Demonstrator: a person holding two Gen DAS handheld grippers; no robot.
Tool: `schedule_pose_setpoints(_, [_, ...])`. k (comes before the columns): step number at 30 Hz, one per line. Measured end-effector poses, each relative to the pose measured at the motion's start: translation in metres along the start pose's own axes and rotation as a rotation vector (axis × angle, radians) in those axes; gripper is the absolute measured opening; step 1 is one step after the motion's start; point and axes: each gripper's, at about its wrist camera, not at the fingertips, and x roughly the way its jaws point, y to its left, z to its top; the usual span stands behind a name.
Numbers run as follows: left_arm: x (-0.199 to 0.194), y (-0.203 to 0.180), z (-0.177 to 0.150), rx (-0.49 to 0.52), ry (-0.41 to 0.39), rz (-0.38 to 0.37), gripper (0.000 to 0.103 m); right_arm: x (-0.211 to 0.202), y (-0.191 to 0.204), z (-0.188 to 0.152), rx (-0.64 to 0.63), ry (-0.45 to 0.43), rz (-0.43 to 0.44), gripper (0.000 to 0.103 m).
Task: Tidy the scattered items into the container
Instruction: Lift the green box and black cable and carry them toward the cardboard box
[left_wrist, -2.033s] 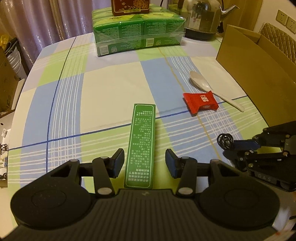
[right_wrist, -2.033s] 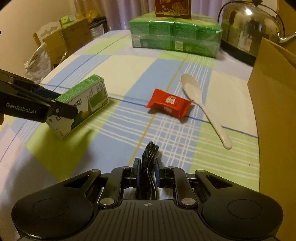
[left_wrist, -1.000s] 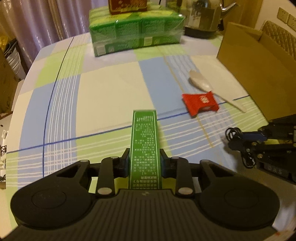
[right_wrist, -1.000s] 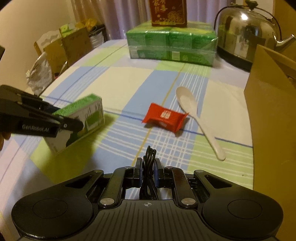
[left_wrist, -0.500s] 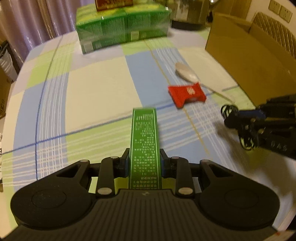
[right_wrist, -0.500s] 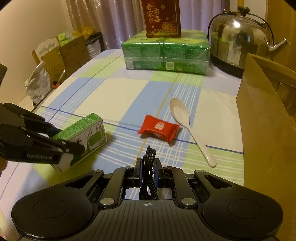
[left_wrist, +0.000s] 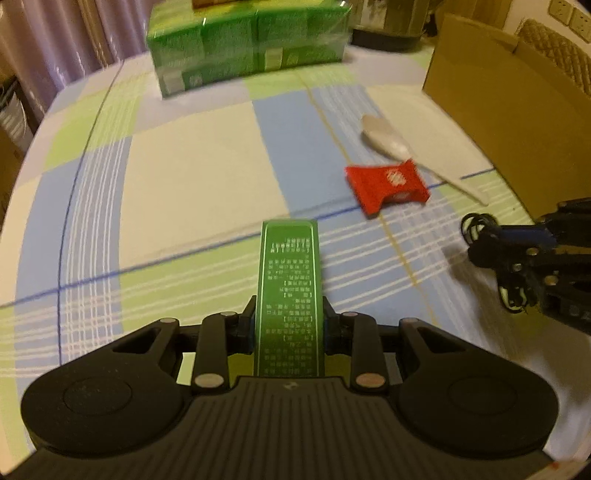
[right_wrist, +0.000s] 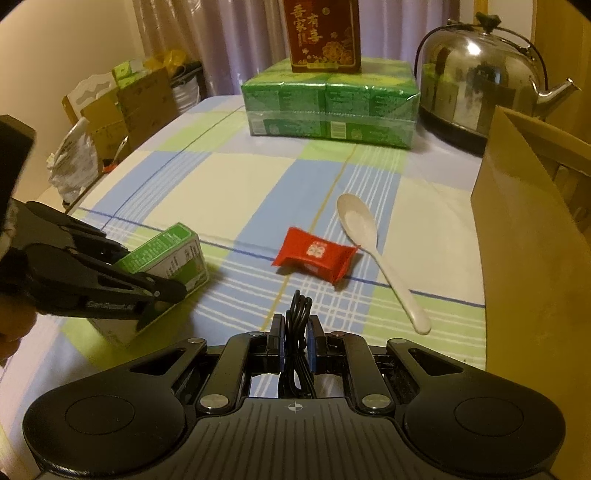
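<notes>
My left gripper (left_wrist: 289, 325) is shut on a long green box (left_wrist: 289, 291), held above the checked tablecloth; the same box (right_wrist: 168, 254) shows at the left of the right wrist view. My right gripper (right_wrist: 296, 345) is shut on a coiled black cable (right_wrist: 297, 325), which also appears as black loops (left_wrist: 476, 225) at the right of the left wrist view. A red candy packet (right_wrist: 316, 253) and a white spoon (right_wrist: 373, 247) lie on the cloth ahead. The brown cardboard box (right_wrist: 535, 258) stands at the right, open at the top.
A shrink-wrapped pack of green tissue boxes (right_wrist: 328, 107) with a red carton (right_wrist: 323, 35) on top stands at the far edge. A steel kettle (right_wrist: 476, 85) sits at the back right. Cardboard boxes and bags (right_wrist: 110, 122) crowd the floor left of the table.
My left gripper shut on the green box and lifted it off the cloth. The right gripper rose and drew back with the cable, so more of the room shows.
</notes>
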Motion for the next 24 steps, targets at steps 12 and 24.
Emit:
schedule_pose_setpoints(12, [-0.026,-0.021,0.012,0.024,-0.072,-0.021,0.025,-0.014,0.0,0.008,0.005,-0.037,-0.007,0.008])
schedule_pose_setpoints(24, [-0.045,-0.039,0.023,0.035,-0.113,-0.036,0.025,-0.041,-0.008,0.019,0.023,-0.094,-0.041,0.008])
